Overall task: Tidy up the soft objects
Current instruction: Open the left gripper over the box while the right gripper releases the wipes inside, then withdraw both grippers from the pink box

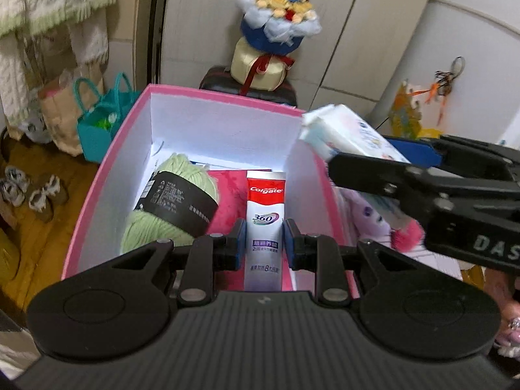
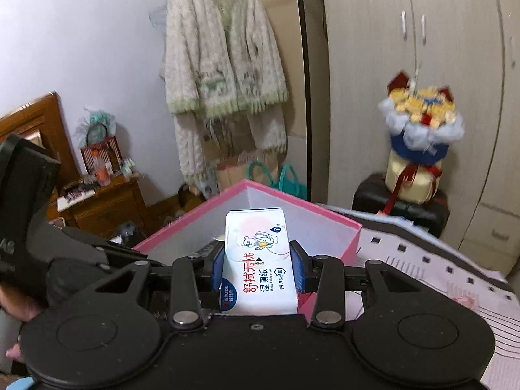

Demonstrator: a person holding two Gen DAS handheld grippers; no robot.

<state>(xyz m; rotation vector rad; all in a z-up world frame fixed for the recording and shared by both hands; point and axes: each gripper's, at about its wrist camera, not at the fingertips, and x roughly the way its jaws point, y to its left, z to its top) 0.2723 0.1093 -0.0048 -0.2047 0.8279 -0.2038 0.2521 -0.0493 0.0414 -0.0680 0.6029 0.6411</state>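
An open pink box (image 1: 107, 162) with white inner walls holds a light green yarn skein (image 1: 169, 201) lying on a pink cloth (image 1: 227, 195). My left gripper (image 1: 265, 243) is shut on a Colgate toothpaste tube (image 1: 265, 208), which hangs over the inside of the box. From the right, my right gripper (image 1: 364, 152) reaches toward the box's right wall, shut on a white pack of wet wipes (image 1: 338, 130). In the right wrist view the pack (image 2: 260, 247) sits squeezed between the blue pads of the right gripper (image 2: 260, 269), just before the box's near rim (image 2: 182, 227).
A purple plush toy (image 1: 367, 214) with a pink pompom lies on the bedspread (image 2: 438, 269) right of the box. Behind it, a bouquet (image 1: 276, 22) stands on a black stool before wardrobe doors. A teal bag (image 1: 97, 130) and shoes (image 1: 29, 191) are on the floor at left.
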